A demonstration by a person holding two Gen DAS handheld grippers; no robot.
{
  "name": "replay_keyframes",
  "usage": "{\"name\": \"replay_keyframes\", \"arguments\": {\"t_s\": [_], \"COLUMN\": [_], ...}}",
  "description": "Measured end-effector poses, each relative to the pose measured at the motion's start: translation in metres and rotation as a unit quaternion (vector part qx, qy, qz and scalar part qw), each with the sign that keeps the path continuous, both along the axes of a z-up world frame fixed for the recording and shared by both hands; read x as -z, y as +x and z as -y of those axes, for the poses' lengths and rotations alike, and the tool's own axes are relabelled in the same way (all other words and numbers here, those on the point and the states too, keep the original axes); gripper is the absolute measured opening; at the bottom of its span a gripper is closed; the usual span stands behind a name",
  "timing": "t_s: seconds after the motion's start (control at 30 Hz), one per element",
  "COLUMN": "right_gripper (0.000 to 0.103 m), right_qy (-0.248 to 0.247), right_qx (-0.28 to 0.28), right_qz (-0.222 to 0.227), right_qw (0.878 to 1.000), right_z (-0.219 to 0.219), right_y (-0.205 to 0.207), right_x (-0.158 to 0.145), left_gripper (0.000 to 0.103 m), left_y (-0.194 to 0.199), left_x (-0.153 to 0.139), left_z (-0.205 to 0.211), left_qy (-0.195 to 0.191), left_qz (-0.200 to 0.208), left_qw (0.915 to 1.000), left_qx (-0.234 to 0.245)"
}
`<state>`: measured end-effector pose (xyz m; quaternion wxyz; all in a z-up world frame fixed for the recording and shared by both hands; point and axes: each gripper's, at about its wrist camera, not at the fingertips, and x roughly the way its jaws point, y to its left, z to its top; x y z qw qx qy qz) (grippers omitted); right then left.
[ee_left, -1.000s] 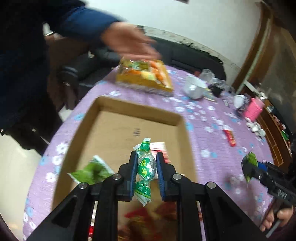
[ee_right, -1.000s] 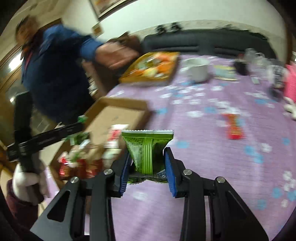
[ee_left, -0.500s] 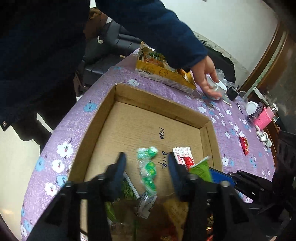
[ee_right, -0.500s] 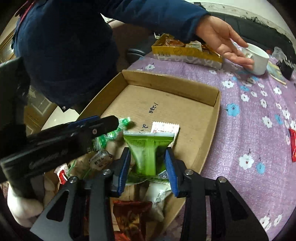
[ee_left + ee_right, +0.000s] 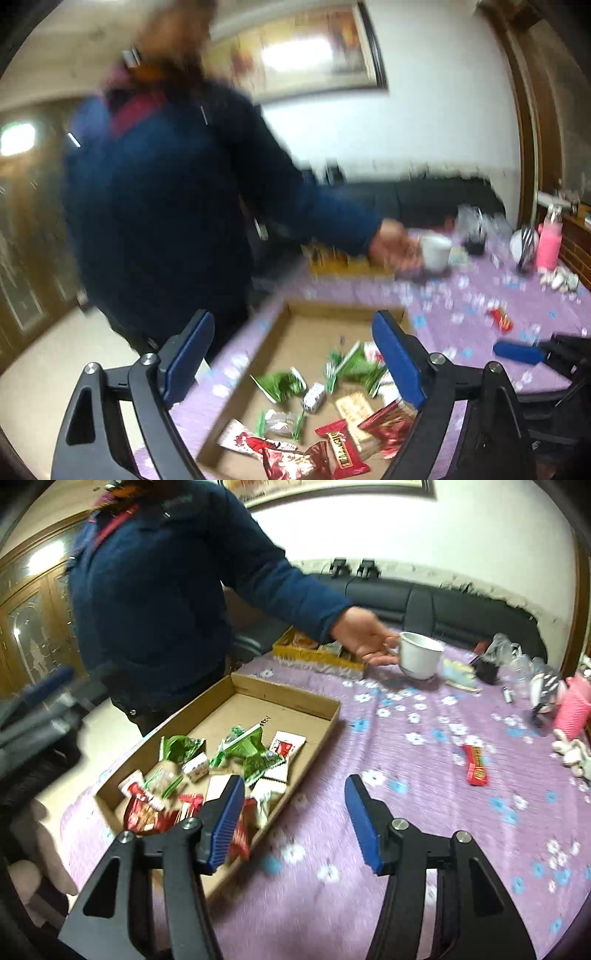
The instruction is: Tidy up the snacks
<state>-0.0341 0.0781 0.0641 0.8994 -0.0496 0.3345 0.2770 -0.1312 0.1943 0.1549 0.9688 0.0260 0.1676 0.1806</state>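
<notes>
A shallow cardboard box [image 5: 291, 696] [image 5: 347, 308] on the purple flowered table holds several snack packets, green ones [image 5: 245, 746] [image 5: 354, 369] and red ones [image 5: 341, 448] [image 5: 147, 814]. One red snack bar [image 5: 476, 766] [image 5: 500, 319] lies loose on the cloth to the right of the box. My left gripper [image 5: 295, 362] is open and empty, raised above the box's near end. My right gripper [image 5: 295, 818] is open and empty, above the box's right edge and the cloth.
A person in a dark blue jacket [image 5: 159, 590] stands at the table's far left and holds a white cup [image 5: 421, 659]. A yellow snack tray [image 5: 314, 651] sits behind the box. A pink object [image 5: 572, 709], bottles and small items crowd the far right.
Both grippers have opened and let their green packets drop into the box, then lifted and drawn back. The person's hand has picked up the white cup.
</notes>
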Motion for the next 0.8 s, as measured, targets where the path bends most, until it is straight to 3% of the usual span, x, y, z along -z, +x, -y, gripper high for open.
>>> {"name": "replay_keyframes", "arguments": {"t_s": [0.03,0.13,0.27,0.5,0.8], "right_gripper": [0.063,0.065,0.067,0.07,0.073], "right_qy": [0.005,0.013,0.021,0.002,-0.005], "right_qx": [0.003,0.017,0.034,0.056,0.063], "right_qz": [0.007,0.016,0.011,0.017,0.018], "right_qw": [1.0,1.0,0.999,0.998,0.998], "right_z": [0.006,0.019,0.031,0.044,0.045], "right_y": [-0.009,-0.029,-0.05,-0.071,-0.077], "right_x": [-0.002,-0.001,-0.001,0.001,0.006], "left_gripper": [0.103,0.103,0.103,0.103,0.103], "left_y": [-0.016,-0.034,-0.03,-0.034,-0.029], "left_x": [-0.008,-0.014,-0.01,0.005,0.023], "left_z": [0.011,0.028,0.047,0.06,0.063], "left_qy": [0.006,0.004,0.012,-0.032,-0.057], "left_qz": [0.026,0.048,0.002,-0.06,-0.109], "left_qw": [0.9996,0.9988,0.9994,0.9977,0.9924], "left_qx": [0.0,-0.004,-0.033,-0.008,0.004]}}
